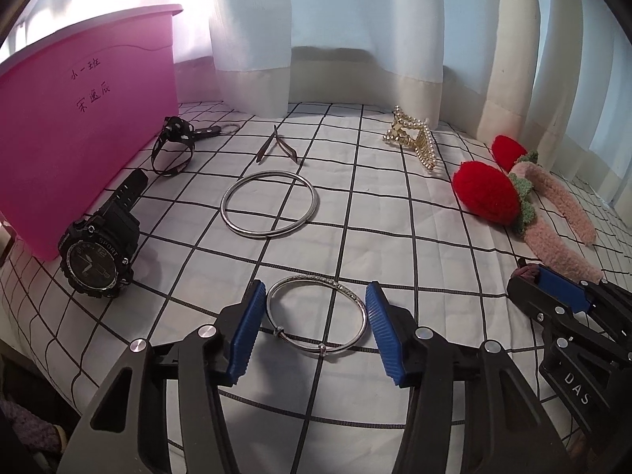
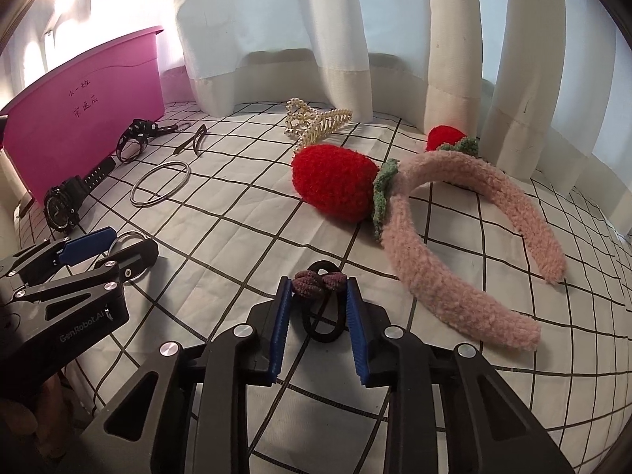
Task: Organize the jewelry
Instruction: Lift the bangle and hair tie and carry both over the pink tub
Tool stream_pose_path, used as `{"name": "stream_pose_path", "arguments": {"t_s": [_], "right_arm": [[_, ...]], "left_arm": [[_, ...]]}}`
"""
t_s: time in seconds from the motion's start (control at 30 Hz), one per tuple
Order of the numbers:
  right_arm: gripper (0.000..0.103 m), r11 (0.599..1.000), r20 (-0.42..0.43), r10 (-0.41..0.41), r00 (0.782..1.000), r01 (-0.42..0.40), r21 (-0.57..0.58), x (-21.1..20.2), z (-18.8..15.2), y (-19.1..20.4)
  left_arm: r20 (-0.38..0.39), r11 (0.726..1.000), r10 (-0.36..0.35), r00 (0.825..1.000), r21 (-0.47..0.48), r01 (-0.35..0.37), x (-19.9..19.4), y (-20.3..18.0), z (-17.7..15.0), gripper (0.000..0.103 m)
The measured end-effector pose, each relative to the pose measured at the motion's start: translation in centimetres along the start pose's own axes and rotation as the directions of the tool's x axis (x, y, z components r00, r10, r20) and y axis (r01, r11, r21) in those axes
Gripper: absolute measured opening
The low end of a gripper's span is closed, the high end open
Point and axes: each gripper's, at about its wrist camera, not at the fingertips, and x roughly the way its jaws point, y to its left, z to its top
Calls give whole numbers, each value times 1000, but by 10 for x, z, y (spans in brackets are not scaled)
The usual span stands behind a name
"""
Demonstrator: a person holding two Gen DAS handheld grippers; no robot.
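A thin silver bangle (image 1: 276,298) lies on the checked cloth between the blue pads of my left gripper (image 1: 316,286). Both pads touch its rim, one on each side. In the right wrist view the same left gripper (image 2: 132,243) shows at the left, with the bangle (image 2: 126,235) between its fingers. My right gripper (image 2: 319,281) is shut on a black hair tie with a purple knitted bow (image 2: 318,283). The pads press the bow from both sides, and the elastic loop lies between them on the cloth.
A pink bin (image 1: 79,118) stands at the left. Near it lie a black sport watch (image 1: 98,252), a black studded band (image 1: 173,146), a dark hair clip (image 1: 276,146) and a larger silver ring (image 1: 223,203). A pearl claw clip (image 1: 410,138) and a pink strawberry headband (image 2: 434,245) lie on the right, before white curtains.
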Motion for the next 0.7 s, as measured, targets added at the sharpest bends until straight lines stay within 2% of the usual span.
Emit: {"name": "stream_pose_path", "arguments": {"t_s": [0.37, 0.7], "right_arm": [[27, 1000, 22, 26, 999, -26, 1, -9, 3, 1], [27, 999, 51, 43, 998, -41, -30, -31, 18, 6]], "left_arm": [[25, 1000, -7, 1000, -15, 8, -11, 4, 0, 51], [55, 999, -16, 998, -31, 18, -36, 4, 12, 51]]}}
